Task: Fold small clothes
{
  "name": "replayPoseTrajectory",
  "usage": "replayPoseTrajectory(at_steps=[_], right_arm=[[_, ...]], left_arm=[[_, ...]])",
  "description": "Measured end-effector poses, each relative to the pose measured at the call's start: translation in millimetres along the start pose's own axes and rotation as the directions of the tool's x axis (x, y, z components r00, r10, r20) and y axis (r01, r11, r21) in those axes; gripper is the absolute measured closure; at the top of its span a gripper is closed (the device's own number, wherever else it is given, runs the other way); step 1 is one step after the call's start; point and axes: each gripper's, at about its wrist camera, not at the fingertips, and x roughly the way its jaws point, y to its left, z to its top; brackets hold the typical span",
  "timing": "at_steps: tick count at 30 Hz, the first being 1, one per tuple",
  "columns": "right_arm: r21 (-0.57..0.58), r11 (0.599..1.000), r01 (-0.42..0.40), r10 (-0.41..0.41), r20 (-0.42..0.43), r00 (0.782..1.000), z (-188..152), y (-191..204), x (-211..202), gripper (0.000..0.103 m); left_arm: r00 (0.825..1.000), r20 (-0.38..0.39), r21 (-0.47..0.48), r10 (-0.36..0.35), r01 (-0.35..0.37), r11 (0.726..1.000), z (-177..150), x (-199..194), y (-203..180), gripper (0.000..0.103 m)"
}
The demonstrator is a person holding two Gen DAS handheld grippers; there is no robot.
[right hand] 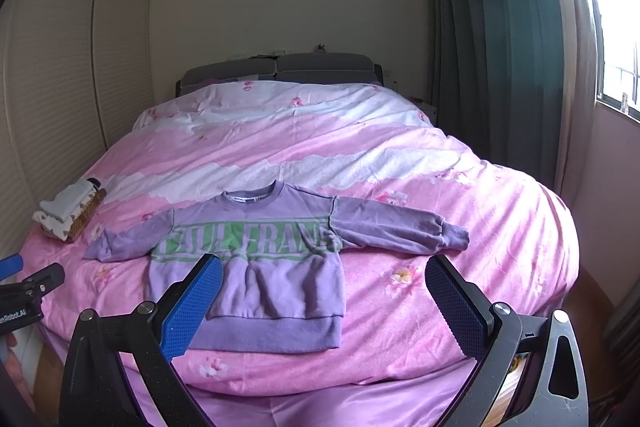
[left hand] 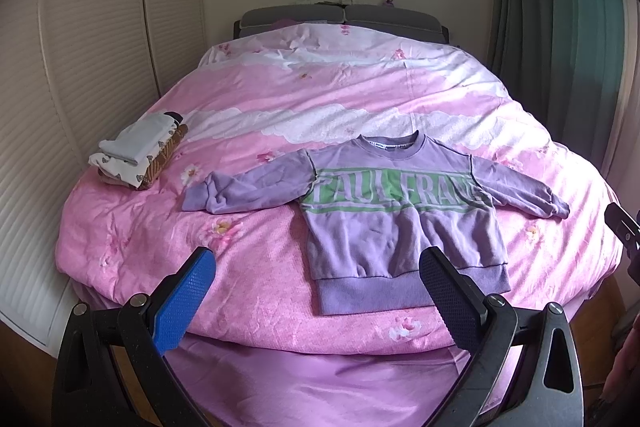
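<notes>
A small purple sweatshirt with a green "PAUL FRANK" band lies flat and face up near the foot of the pink bed, both sleeves spread out sideways. It also shows in the right wrist view. My left gripper is open and empty, held above the foot of the bed, left of the sweatshirt's hem. My right gripper is open and empty, held above the hem's right part. Neither touches the cloth.
A stack of folded small clothes sits at the bed's left side, also in the right wrist view. The pink quilt covers the bed. Louvred wardrobe doors stand left, green curtains right.
</notes>
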Motion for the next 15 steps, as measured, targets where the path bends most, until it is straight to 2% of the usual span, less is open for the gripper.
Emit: replayPoseTrajectory(at_steps=[15], right_arm=[[0.011, 1.000, 0.001, -0.001, -0.011, 1.000, -1.1, -4.2, 4.4, 0.001]], left_arm=[[1.000, -0.007, 0.009, -0.009, 0.009, 1.000, 4.2, 14.1, -13.1, 0.000]])
